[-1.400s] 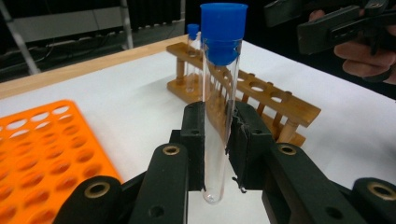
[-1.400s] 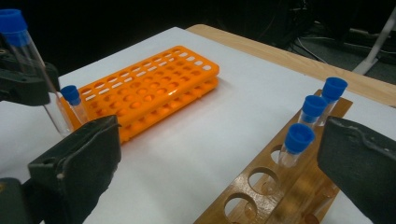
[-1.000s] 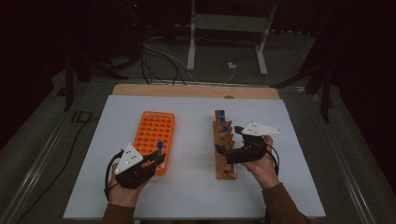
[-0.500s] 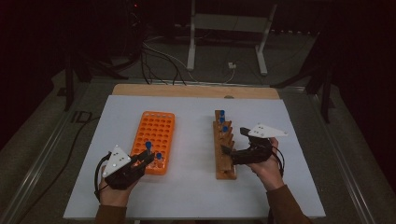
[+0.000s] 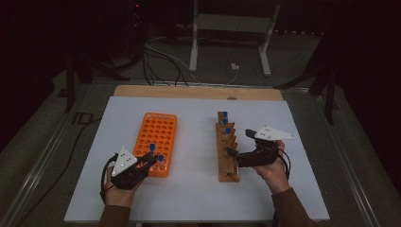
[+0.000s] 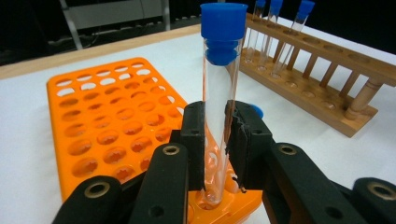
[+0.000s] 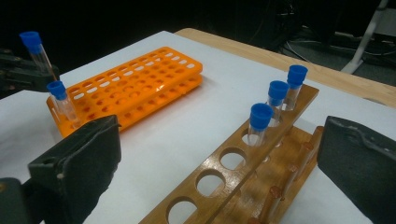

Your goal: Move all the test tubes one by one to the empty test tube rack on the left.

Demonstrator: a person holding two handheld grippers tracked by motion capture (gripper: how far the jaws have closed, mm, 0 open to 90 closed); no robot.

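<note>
My left gripper (image 6: 215,121) (image 5: 147,161) is shut on a clear test tube with a blue cap (image 6: 223,28) (image 5: 152,147), held upright. The tube's lower end sits in a hole at the near right corner of the orange rack (image 6: 102,116) (image 5: 158,130). A second capped tube (image 5: 161,157) (image 7: 60,100) stands in the rack just beside it. My right gripper (image 5: 239,143) (image 7: 219,154) is open, its jaws wide on either side of the wooden rack (image 5: 226,161) (image 7: 233,177). Three blue-capped tubes (image 7: 275,100) stand at the wooden rack's far end.
Both racks lie on a white tabletop (image 5: 198,198) with a wooden strip (image 5: 198,92) along its far edge. Several near holes of the wooden rack are unfilled. Cables and a metal stand (image 5: 227,42) sit on the floor beyond the table.
The left gripper, with its tube, has shifted left and sunk toward the orange rack's near corner. The right gripper has stayed by the wooden rack.
</note>
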